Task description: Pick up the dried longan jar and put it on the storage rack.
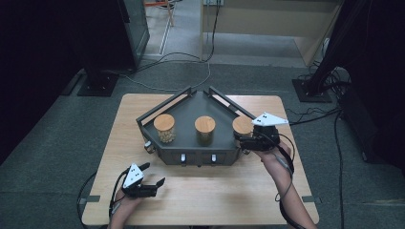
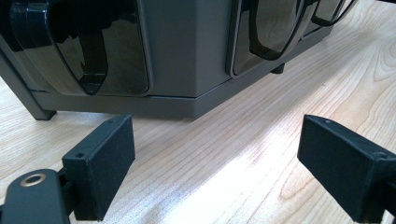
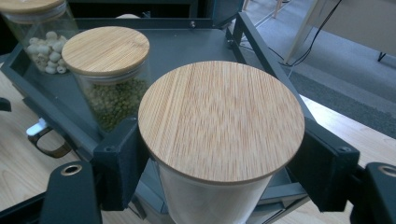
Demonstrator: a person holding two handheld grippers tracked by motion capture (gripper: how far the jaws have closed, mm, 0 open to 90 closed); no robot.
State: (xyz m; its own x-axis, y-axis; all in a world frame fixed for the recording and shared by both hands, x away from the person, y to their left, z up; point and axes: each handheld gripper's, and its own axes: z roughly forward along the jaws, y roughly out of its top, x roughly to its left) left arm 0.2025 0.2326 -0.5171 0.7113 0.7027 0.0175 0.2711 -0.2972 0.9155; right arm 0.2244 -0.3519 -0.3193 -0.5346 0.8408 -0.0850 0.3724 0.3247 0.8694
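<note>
Three glass jars with bamboo lids are at a dark grey tray [image 1: 191,107]. The left jar [image 1: 164,128] holds pale round seeds, the middle jar [image 1: 205,130] green beans. My right gripper [image 1: 244,136] is shut on the right jar [image 1: 241,125] at the tray's right front corner. In the right gripper view both jaws press the jar [image 3: 222,121] just under its lid. Whether it rests on the tray I cannot tell. My left gripper [image 1: 153,174] lies low at the table's front left. It stands open [image 2: 215,163] over bare wood, short of the tray's front.
The tray's front [image 2: 187,46] carries glossy black scoop-shaped panels and small knobs [image 1: 183,157]. Its raised rails [image 3: 261,51] run along the sides. The wooden table [image 1: 215,191] has room in front of the tray. Cables cross the floor behind.
</note>
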